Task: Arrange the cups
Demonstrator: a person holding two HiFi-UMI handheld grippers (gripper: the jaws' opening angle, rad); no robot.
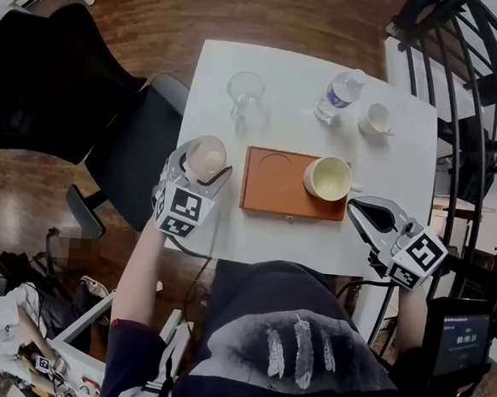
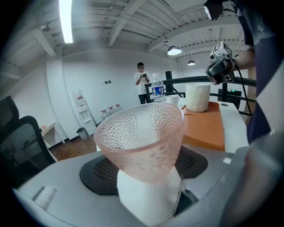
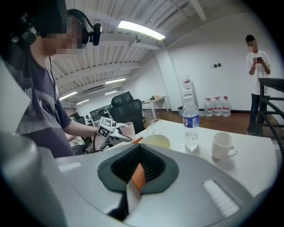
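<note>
My left gripper (image 1: pixel 204 169) is shut on a pink dimpled cup (image 1: pixel 206 153) at the table's left edge, just left of the orange tray (image 1: pixel 270 197). In the left gripper view the pink cup (image 2: pixel 142 137) stands upright between the jaws and fills the foreground. A cream cup (image 1: pixel 327 178) sits on the tray's right half, and a round recess on the left half is bare. My right gripper (image 1: pixel 356 209) is shut with nothing in it, by the tray's near right corner. The right gripper view shows the cream cup (image 3: pixel 156 142) just beyond its closed jaws.
On the white table (image 1: pixel 405 171) behind the tray stand a clear glass cup (image 1: pixel 246 90), a water bottle (image 1: pixel 340 91) and a small white mug (image 1: pixel 376 119). A black office chair (image 1: pixel 109 114) is left of the table, a dark railing (image 1: pixel 487 101) to the right.
</note>
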